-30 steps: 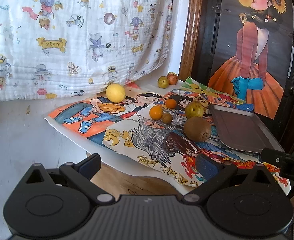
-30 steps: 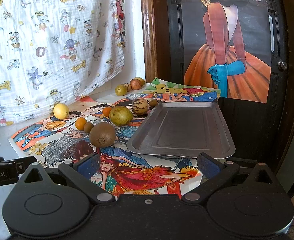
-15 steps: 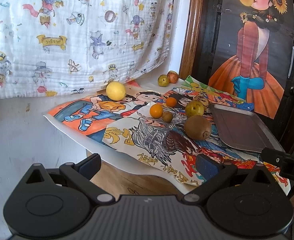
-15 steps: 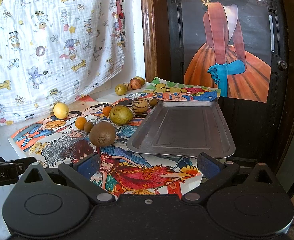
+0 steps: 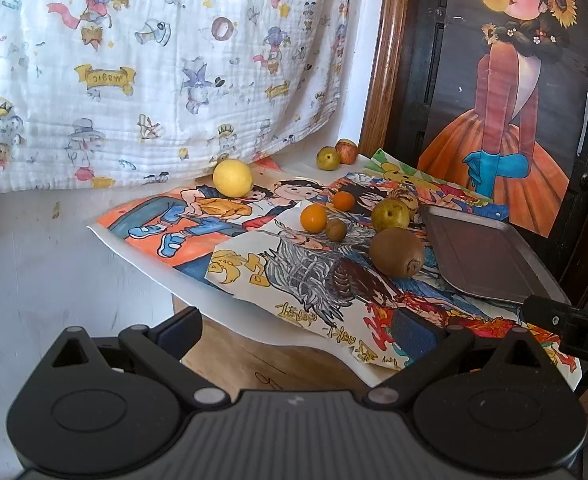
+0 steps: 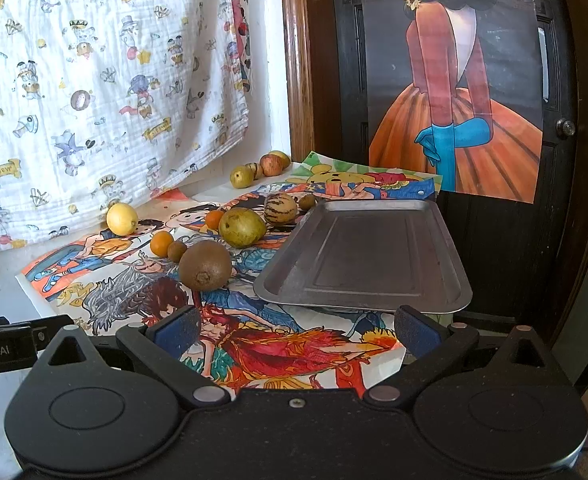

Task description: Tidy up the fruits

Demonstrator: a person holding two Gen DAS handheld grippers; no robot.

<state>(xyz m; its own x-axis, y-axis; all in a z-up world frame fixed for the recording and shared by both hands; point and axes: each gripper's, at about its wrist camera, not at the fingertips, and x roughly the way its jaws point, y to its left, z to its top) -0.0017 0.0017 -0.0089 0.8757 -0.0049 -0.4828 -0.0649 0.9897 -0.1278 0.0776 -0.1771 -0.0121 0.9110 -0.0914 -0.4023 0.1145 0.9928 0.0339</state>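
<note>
The tray (image 6: 364, 254) holds nothing; a kiwi (image 6: 205, 265) lies at its 9 o'clock. Both grippers (image 5: 296, 326) (image 6: 296, 326) gape wide, empty.

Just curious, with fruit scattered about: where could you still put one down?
The metal tray holds nothing. The drawings nearest both tools lie bare, and so does the stretch between lemon and kiwi. It is crowded around the pear.

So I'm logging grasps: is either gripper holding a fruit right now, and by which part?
Nothing is held. The left gripper and right gripper are both open and empty; the kiwi and other fruit lie on the table.
</note>
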